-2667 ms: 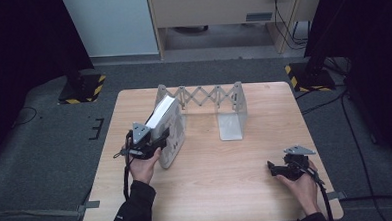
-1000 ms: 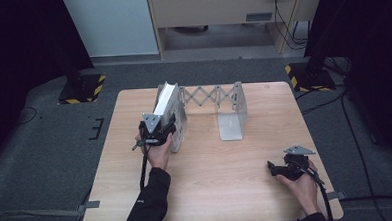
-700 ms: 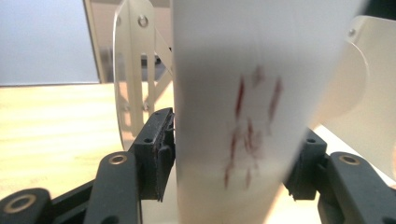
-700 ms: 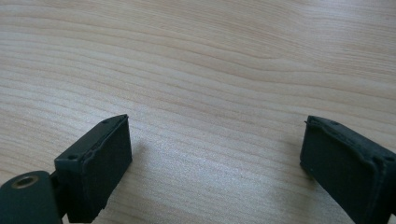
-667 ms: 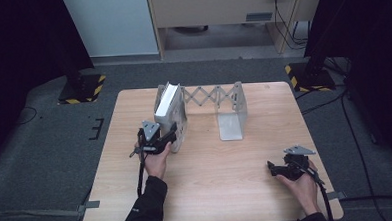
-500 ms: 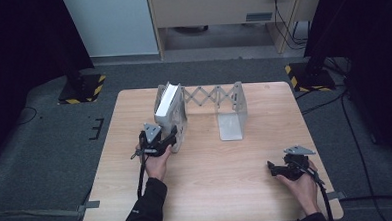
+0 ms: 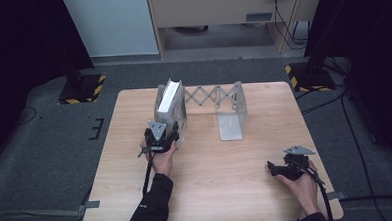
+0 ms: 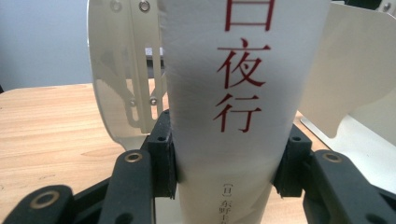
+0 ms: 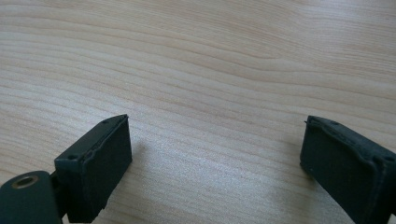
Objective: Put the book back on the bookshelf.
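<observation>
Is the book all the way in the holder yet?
Nearly. The white book already stands upright against the left plate of the book rack. The left gripper has its fingers clamped on the spine. Left to do: let go and pull away. The right gripper rests open over the table.

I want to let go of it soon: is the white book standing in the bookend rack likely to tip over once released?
Probably not sideways: the white book stands upright against the rack's left end plate, which should prop it. It looks thick and stiff, so it likely won't sag. The left gripper clamps its spine low down; towards the open middle of the expanding bookend rack nothing backs it, so it might lean there.
</observation>
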Action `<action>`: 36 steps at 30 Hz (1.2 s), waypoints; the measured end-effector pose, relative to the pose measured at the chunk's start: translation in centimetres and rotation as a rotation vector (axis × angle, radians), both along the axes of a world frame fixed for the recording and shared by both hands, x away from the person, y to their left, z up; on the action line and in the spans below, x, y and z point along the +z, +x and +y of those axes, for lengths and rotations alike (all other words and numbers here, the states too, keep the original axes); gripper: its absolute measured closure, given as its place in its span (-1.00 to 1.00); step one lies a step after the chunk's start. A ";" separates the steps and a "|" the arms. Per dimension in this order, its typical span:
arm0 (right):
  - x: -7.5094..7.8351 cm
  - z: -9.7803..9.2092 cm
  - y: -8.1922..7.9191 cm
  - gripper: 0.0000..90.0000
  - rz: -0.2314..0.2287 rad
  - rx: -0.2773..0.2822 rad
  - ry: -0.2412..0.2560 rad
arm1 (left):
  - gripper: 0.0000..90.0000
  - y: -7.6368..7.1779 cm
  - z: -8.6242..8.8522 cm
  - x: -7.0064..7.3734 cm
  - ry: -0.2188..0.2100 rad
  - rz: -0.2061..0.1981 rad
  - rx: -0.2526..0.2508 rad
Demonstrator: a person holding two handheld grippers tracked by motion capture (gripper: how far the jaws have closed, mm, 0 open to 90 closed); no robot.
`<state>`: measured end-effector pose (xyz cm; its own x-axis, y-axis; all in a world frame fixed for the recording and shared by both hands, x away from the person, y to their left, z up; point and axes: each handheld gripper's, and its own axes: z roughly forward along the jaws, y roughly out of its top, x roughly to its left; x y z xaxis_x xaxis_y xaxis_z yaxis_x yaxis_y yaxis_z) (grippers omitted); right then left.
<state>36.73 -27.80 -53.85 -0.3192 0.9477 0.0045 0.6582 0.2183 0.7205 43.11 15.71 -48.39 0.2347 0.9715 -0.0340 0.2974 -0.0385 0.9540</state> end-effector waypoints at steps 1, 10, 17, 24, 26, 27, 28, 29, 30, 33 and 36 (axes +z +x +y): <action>0.0 0.0 0.0 -0.79 0.000 -0.001 0.000 | 0.15 0.1 0.0 -0.1 -0.006 -0.004 0.003; 0.0 0.0 0.0 -0.79 0.000 0.000 0.000 | 0.13 0.9 0.3 -0.6 -0.055 -0.034 -0.010; 0.0 0.0 0.0 -0.79 -0.001 -0.005 0.002 | 0.06 0.6 0.7 -0.5 -0.083 -0.003 -0.078; 0.0 0.0 0.0 -0.79 -0.001 -0.003 0.001 | 0.04 -0.4 0.8 -0.6 -0.065 0.030 -0.105; 0.0 0.0 0.0 -0.79 -0.001 -0.002 0.001 | 0.05 -0.4 0.9 -0.7 -0.072 0.028 -0.104; 0.0 0.0 0.0 -0.79 -0.001 -0.005 0.002 | 0.05 -0.3 0.8 -0.7 -0.074 0.028 -0.101; 0.0 0.0 0.0 -0.79 0.000 0.000 0.000 | 0.05 -0.3 0.8 -0.7 -0.073 0.028 -0.097; 0.0 0.0 0.0 -0.79 0.000 -0.001 0.000 | 0.05 -0.2 0.7 -0.6 -0.075 0.030 -0.093; 0.0 0.0 0.0 -0.79 0.000 0.000 0.000 | 0.05 -0.1 0.7 -0.6 -0.076 0.033 -0.094; 0.0 0.0 0.0 -0.79 0.000 -0.001 0.000 | 0.05 0.2 0.4 -0.4 -0.075 0.047 -0.091; 0.0 0.0 0.0 -0.79 0.000 -0.001 0.000 | 0.04 0.4 0.2 -0.5 -0.075 0.046 -0.091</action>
